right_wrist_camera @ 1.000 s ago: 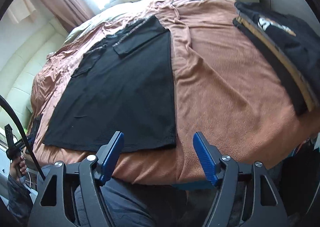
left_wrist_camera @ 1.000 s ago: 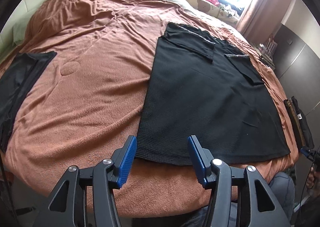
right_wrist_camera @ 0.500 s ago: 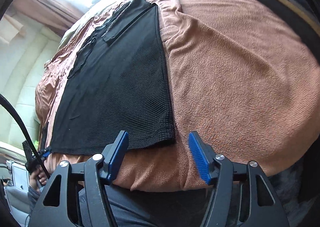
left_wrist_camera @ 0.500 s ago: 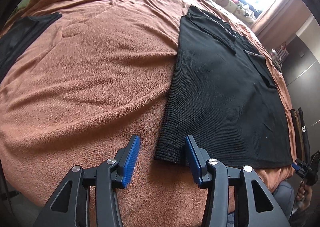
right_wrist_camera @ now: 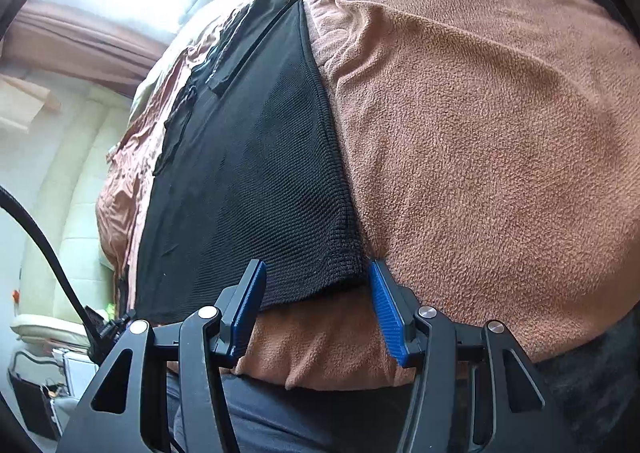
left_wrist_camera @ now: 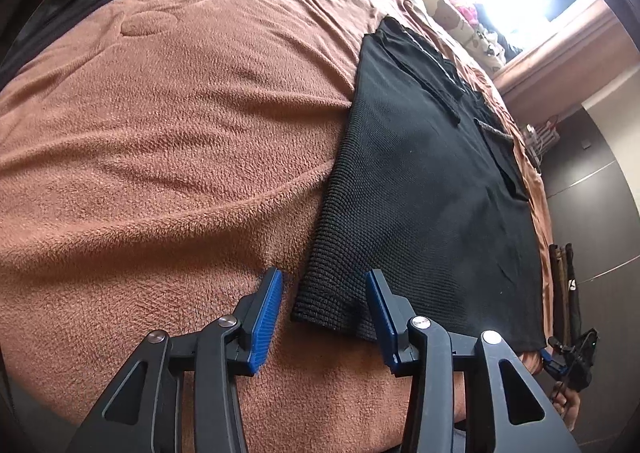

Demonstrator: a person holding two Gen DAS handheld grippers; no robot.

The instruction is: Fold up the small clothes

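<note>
Left wrist view: I see the black garment lying flat on the brown blanket, sleeves tucked inward.
Left gripper: its jaws are closing, blue pads either side of the garment's near-left hem corner, with gaps between pads and cloth.
Far corner: a second dark cloth lies at the blanket's far-left edge; I think it is folded, though the lens edge blurs it.
Right wrist view: the same garment reaches to my fingers.
Right gripper: closing as well, astride the near-right hem corner; the right pad seems to touch the hem edge, the left one stands clear.
</note>
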